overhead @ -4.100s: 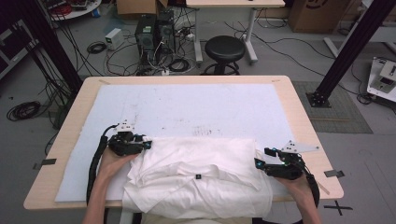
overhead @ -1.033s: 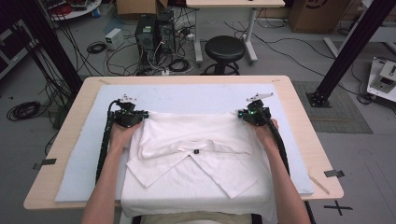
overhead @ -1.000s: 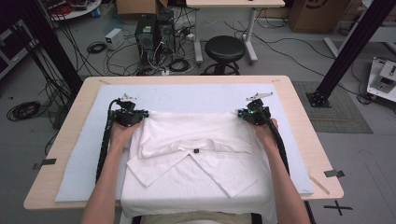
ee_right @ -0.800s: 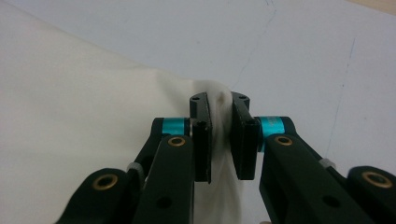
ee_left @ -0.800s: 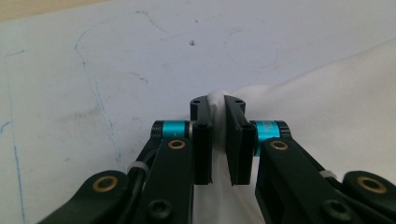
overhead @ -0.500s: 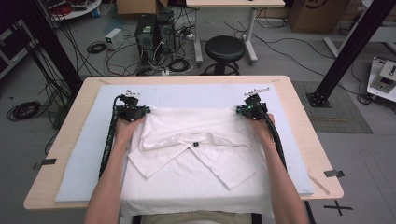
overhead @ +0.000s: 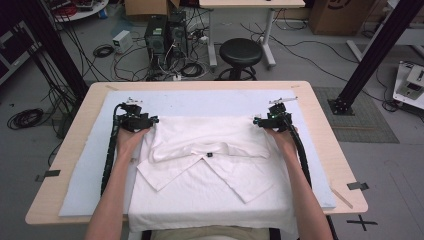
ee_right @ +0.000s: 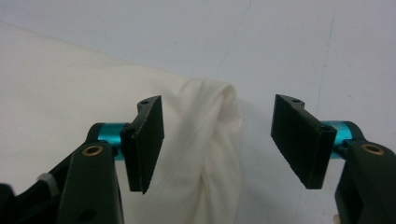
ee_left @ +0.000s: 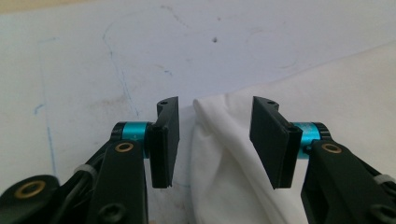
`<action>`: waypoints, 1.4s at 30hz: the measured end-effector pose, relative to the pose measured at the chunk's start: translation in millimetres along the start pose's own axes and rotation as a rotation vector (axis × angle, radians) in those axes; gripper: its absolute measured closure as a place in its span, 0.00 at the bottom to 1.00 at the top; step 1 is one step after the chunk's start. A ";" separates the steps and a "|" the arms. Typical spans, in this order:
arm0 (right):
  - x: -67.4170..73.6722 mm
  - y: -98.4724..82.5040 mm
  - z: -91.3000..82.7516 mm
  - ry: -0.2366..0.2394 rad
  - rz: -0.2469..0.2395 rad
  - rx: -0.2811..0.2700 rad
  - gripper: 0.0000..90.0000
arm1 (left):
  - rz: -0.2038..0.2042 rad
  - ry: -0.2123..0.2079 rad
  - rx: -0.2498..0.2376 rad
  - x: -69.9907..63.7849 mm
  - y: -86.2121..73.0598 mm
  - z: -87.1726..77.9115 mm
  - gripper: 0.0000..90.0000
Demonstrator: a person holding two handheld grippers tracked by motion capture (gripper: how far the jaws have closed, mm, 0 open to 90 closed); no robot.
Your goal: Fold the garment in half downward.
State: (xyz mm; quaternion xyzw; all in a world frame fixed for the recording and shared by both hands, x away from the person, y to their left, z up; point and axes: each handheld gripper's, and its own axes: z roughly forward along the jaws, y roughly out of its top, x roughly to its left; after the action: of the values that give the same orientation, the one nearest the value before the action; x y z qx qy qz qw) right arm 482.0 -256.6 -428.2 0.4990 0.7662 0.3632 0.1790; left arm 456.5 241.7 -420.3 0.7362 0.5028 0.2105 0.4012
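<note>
While the white polo shirt (overhead: 210,165) lies spread on the pale blue mat (overhead: 200,100) of the wooden table (overhead: 325,125), both grippers have just been opening at its far corners. From its own view, the left gripper (ee_left: 215,135) stands half open astride a bunched fold, pads clear of it. The right gripper (ee_right: 217,140) gapes wider over its corner, while the high view alone shows the collar (overhead: 210,150).

Wooden table (overhead: 320,131) covered by a pale blue mat (overhead: 200,102); a white polo shirt (overhead: 210,185) lies on the mat, hem overhanging the near edge.
</note>
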 end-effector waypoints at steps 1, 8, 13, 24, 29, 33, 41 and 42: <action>1.8 -1.8 -5.9 0.008 -0.006 -0.015 0.39 | 0.005 -0.011 -0.013 -3.0 -0.5 -7.3 0.58; 17.9 -21.0 -39.6 0.082 -0.075 -0.055 0.38 | 0.057 -0.128 -0.061 -21.7 -15.7 -52.7 0.58; 34.5 -46.3 -67.5 0.137 -0.114 -0.095 0.39 | 0.091 -0.212 -0.048 -37.6 -40.4 -77.6 0.57; 40.4 -83.5 -85.4 0.146 -0.112 -0.124 0.39 | 0.153 -0.232 -0.008 -46.1 -84.3 -92.7 0.57; 38.3 -93.1 -87.8 0.147 -0.095 -0.135 0.39 | 0.213 -0.228 0.000 -57.6 -95.4 -89.4 0.58; 39.1 -96.4 -88.6 0.152 -0.082 -0.145 0.39 | 0.253 -0.187 0.045 -63.8 -98.4 -79.4 0.58; 37.5 -98.0 -89.8 0.152 -0.075 -0.161 0.39 | 0.236 -0.143 0.064 -59.7 -93.4 -70.4 0.68; 37.5 -97.9 -90.5 0.152 -0.073 -0.162 0.39 | 0.226 -0.135 0.061 -59.4 -91.8 -70.4 0.73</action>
State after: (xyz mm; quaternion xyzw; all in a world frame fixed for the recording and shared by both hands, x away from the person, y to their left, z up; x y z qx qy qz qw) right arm 345.8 -280.5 -436.1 0.4257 0.7632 0.4543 0.1731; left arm 329.8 230.3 -447.0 0.8124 0.3948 0.1890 0.3853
